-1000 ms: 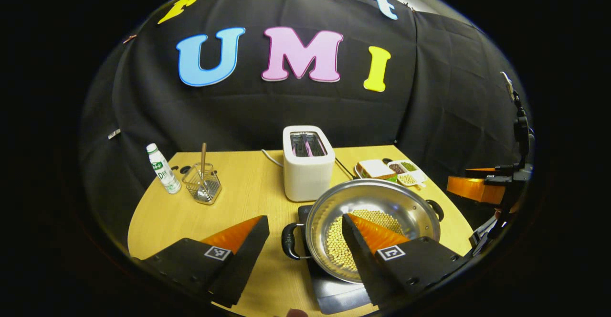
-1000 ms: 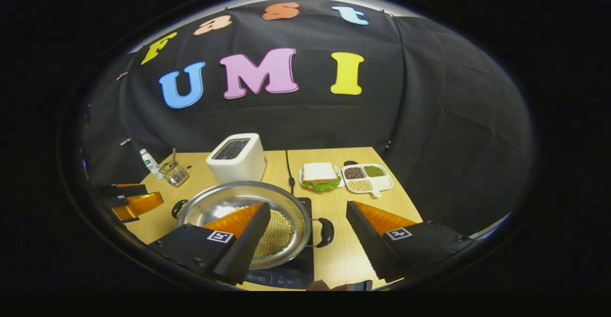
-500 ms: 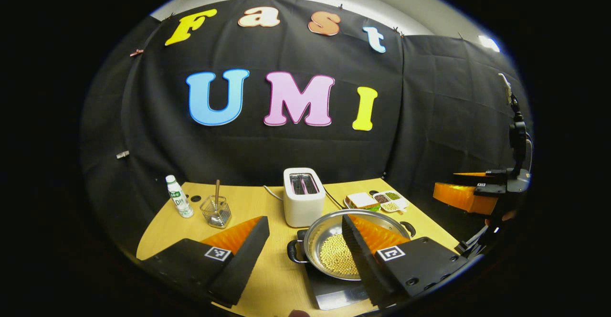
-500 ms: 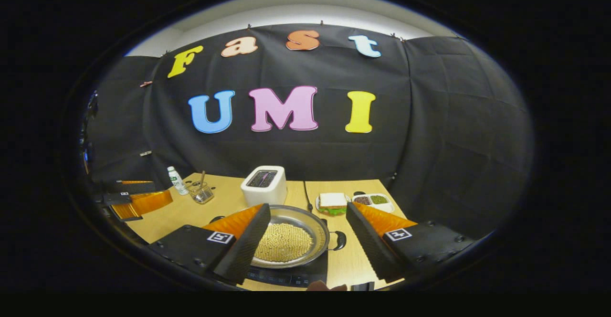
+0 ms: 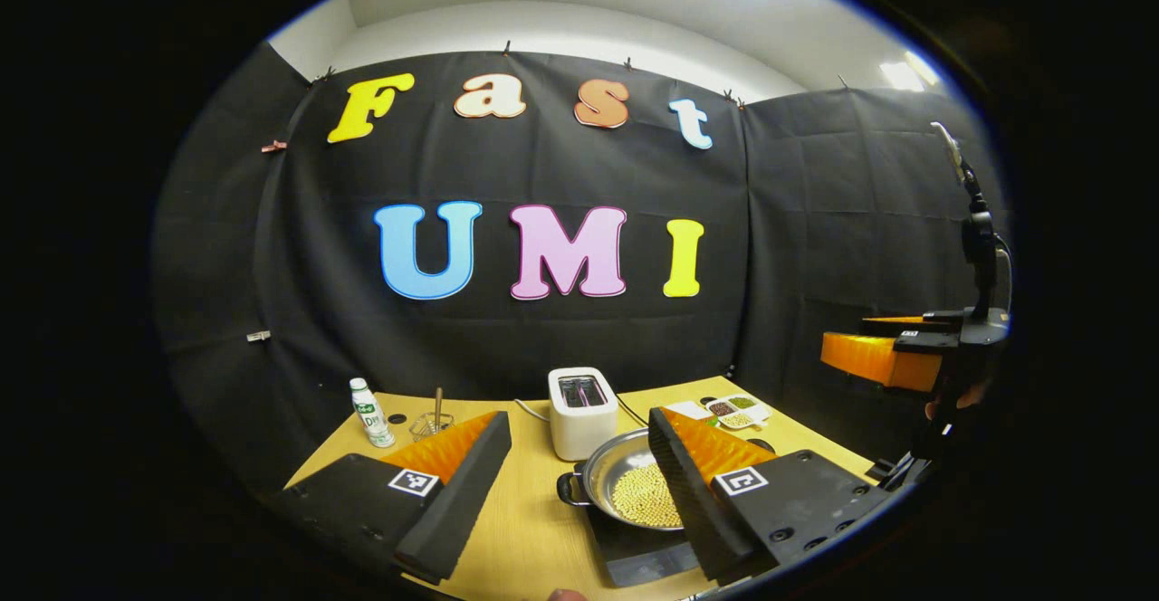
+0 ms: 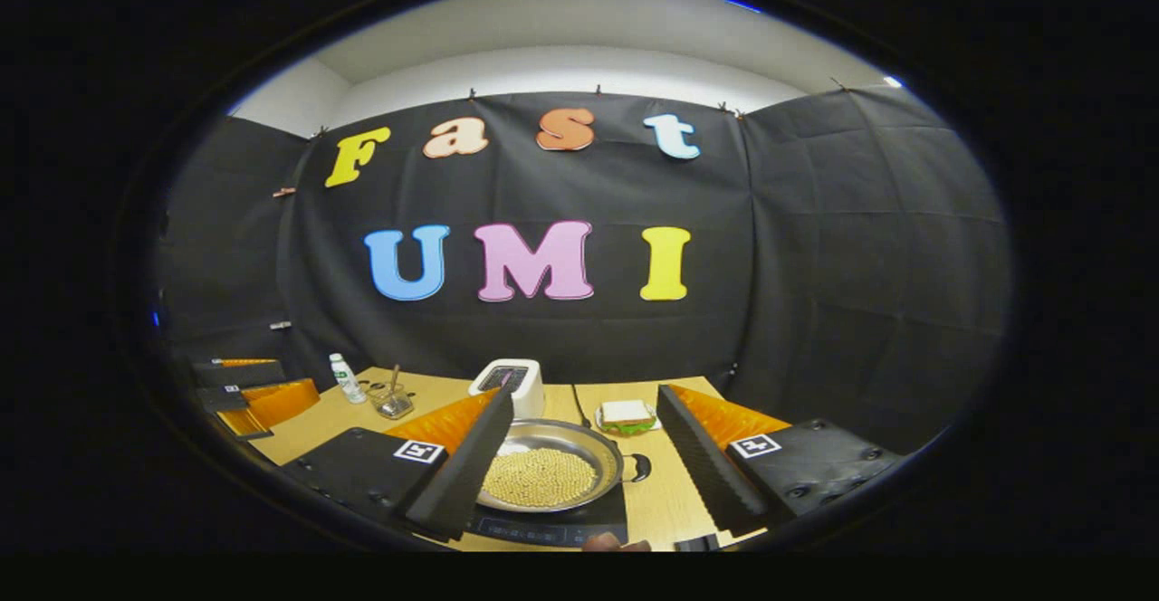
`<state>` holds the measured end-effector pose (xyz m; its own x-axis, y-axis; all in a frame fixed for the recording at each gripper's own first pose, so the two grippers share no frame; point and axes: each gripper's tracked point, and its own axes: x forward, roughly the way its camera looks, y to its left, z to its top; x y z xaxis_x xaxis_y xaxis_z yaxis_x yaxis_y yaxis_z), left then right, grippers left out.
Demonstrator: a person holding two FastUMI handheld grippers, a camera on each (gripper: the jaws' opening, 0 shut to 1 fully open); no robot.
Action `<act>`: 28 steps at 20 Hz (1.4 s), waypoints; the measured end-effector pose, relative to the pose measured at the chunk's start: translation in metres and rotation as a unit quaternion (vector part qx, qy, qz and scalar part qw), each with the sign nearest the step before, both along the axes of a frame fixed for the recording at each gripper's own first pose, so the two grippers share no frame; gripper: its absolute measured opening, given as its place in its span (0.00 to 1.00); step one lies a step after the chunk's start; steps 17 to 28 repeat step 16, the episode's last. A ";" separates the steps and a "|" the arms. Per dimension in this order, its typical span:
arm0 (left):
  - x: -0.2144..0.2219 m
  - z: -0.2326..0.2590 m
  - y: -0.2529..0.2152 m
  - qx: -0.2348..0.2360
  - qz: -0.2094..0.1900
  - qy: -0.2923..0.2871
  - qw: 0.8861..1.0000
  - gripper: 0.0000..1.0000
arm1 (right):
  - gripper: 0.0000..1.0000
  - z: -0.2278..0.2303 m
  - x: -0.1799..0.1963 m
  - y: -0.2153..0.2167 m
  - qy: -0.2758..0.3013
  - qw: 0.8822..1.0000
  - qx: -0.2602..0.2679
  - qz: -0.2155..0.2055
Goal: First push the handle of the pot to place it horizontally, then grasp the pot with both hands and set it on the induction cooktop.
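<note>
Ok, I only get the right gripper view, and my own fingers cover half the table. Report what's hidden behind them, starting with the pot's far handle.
Observer: In the left gripper view, the round steel pot has its black left handle sticking out sideways, free of both grippers.
Operator: Now behind my right finger.
Observer: A white divided tray of beans sits there, beyond the pot.
Operator: Check my own jaws from outside.
Observer: The right gripper hangs well clear of the pot, jaws apart, holding nothing.
</note>
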<state>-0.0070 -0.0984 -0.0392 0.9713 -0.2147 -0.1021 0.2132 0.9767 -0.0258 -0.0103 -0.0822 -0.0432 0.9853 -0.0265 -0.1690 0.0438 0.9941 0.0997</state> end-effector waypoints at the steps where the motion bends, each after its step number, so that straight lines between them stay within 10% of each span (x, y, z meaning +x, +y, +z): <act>1: -0.002 0.001 -0.002 -0.003 0.001 0.000 1.000 0.95 | 0.98 0.004 -0.002 -0.001 -0.008 1.000 -0.002 -0.004; 28: 0.004 0.009 0.005 0.013 0.017 -0.011 1.000 0.97 | 0.99 0.001 -0.005 -0.014 -0.002 0.999 -0.017 -0.028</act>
